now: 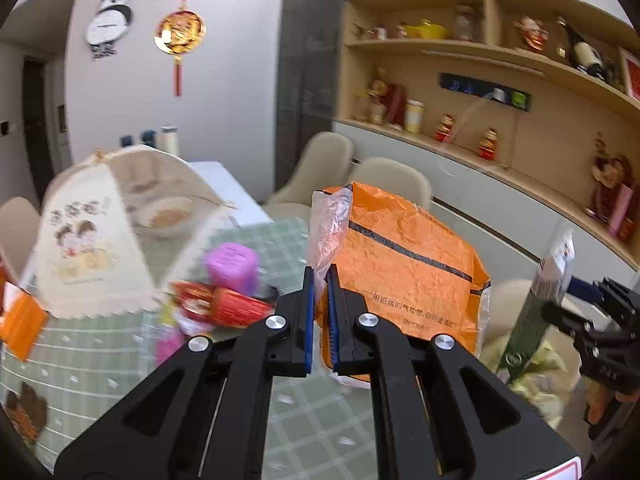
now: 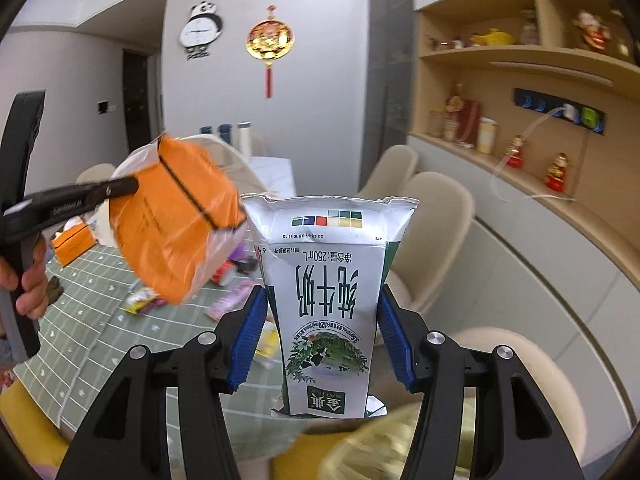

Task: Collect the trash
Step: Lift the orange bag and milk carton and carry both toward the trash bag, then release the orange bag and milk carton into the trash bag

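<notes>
Left wrist view: my left tool (image 1: 320, 276) pinches the orange bag's (image 1: 404, 264) plastic edge; my right tool (image 2: 322, 312) clamps the milk carton (image 2: 328, 304), both lifted off the counter (image 2: 80, 320) for binning.

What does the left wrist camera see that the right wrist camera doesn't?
Only the left wrist view shows the purple cube and the cloth food cover's cartoon picture. Only the right wrist view shows the milk carton's front print and a hand on the other gripper's handle. Both show the orange bag, green checked tablecloth, panda clock and shelves.
</notes>
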Demonstrator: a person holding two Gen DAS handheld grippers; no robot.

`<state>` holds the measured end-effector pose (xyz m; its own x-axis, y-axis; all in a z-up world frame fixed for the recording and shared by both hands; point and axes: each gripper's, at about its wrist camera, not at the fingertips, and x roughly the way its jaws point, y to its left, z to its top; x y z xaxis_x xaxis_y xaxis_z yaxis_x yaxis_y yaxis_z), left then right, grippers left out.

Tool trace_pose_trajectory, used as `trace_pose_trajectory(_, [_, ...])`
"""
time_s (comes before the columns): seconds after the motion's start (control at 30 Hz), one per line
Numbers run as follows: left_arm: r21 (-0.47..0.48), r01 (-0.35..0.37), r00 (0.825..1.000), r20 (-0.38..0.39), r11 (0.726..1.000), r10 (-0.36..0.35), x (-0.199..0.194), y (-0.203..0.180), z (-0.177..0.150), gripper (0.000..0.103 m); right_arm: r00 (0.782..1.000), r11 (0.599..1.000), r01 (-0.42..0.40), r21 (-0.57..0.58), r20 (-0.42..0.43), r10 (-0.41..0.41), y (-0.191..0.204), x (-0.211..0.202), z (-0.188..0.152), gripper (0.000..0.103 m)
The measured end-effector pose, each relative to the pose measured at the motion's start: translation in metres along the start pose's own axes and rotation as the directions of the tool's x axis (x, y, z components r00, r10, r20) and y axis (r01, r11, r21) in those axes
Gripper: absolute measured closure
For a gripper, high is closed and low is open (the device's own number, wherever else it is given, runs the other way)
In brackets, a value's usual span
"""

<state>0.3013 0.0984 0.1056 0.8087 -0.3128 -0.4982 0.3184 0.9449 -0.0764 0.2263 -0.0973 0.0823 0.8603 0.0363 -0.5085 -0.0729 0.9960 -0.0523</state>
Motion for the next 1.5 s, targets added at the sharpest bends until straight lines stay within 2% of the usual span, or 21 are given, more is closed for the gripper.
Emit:
trace_pose_trajectory(0.17, [0.01, 0.127, 0.99, -0.059, 0.992, -0.126, 0.014, -0.07, -0.022, 0.097, 0.995, 0.995, 0.095, 0.033, 0.014, -0.095, -0.06, -0.038, -0.025, 0.05])
trace_pose_trajectory(0.23, [0.023, 0.188, 0.978, -0.096, 0.982, -0.185, 0.025, -0.104, -0.034, 0.097, 0.992, 0.991, 0.121, 0.052, 0.009, -0.122, -0.08, -0.049, -0.035, 0.05])
trace_pose_trajectory(0.4, [0.036, 0.287, 0.947, -0.16, 0.957, -0.278, 0.047, -0.173, -0.056, 0.097, 0.98, 0.976, 0.195, 0.094, 0.022, -0.198, -0.129, -0.079, -0.056, 0.05])
trace_pose_trajectory(0.53, [0.087, 0.301, 0.944, -0.167, 0.95, -0.284, 0.063, -0.215, -0.065, 0.097, 0.973, 0.966, 0.221, 0.138, 0.036, -0.228, -0.155, -0.092, -0.064, 0.05])
trace_pose_trajectory(0.7, [0.169, 0.291, 0.933, -0.266, 0.942, -0.241, 0.097, -0.258, -0.097, 0.097, 0.975, 0.963, 0.2, 0.178, 0.061, -0.214, -0.167, -0.096, -0.071, 0.05])
trace_pose_trajectory(0.83, [0.189, 0.324, 0.905, -0.348, 0.927, -0.246, 0.113, -0.272, -0.126, 0.097, 0.98, 0.966, 0.173, 0.191, 0.062, -0.188, -0.173, -0.086, -0.076, 0.05])
trace_pose_trajectory(0.9, [0.129, 0.366, 0.871, -0.397, 0.922, -0.29, 0.12, -0.27, -0.134, 0.096, 0.984, 0.967, 0.154, 0.203, 0.056, -0.168, -0.177, -0.077, -0.081, 0.05])
trace_pose_trajectory(0.93, [0.104, 0.378, 0.86, -0.408, 0.92, -0.307, 0.122, -0.27, -0.135, 0.094, 0.986, 0.967, 0.146, 0.209, 0.053, -0.16, -0.177, -0.073, -0.082, 0.05])
trace_pose_trajectory(1.0, [0.042, 0.412, 0.831, -0.428, 0.91, -0.356, 0.126, -0.264, -0.135, 0.087, 0.99, 0.966, 0.12, 0.23, 0.041, -0.133, -0.178, -0.06, -0.086, 0.05])
trace_pose_trajectory(1.07, [0.011, 0.421, 0.82, -0.431, 0.907, -0.375, 0.126, -0.256, -0.132, 0.08, 0.994, 0.964, 0.092, 0.25, 0.031, -0.103, -0.179, -0.047, -0.089, 0.05])
trace_pose_trajectory(1.17, [-0.021, 0.417, 0.829, -0.4, 0.909, -0.39, 0.115, -0.239, -0.121, 0.078, 0.998, 0.96, 0.058, 0.273, -0.022, -0.055, -0.173, -0.018, -0.103, 0.05])
trace_pose_trajectory(1.33, [-0.056, 0.337, 0.877, -0.345, 0.94, -0.335, 0.097, -0.204, -0.104, 0.076, 0.986, 0.968, 0.074, 0.239, -0.162, -0.035, -0.152, 0.027, -0.142, 0.05])
trace_pose_trajectory(1.43, [-0.053, 0.261, 0.913, -0.311, 0.964, -0.265, 0.084, -0.177, -0.099, 0.076, 0.969, 0.971, 0.08, 0.225, -0.247, -0.022, -0.145, 0.044, -0.163, 0.05])
trace_pose_trajectory(1.5, [-0.067, 0.223, 0.924, -0.302, 0.972, -0.233, 0.077, -0.162, -0.1, 0.076, 0.954, 0.974, 0.088, 0.211, -0.299, -0.021, -0.141, 0.051, -0.175, 0.051])
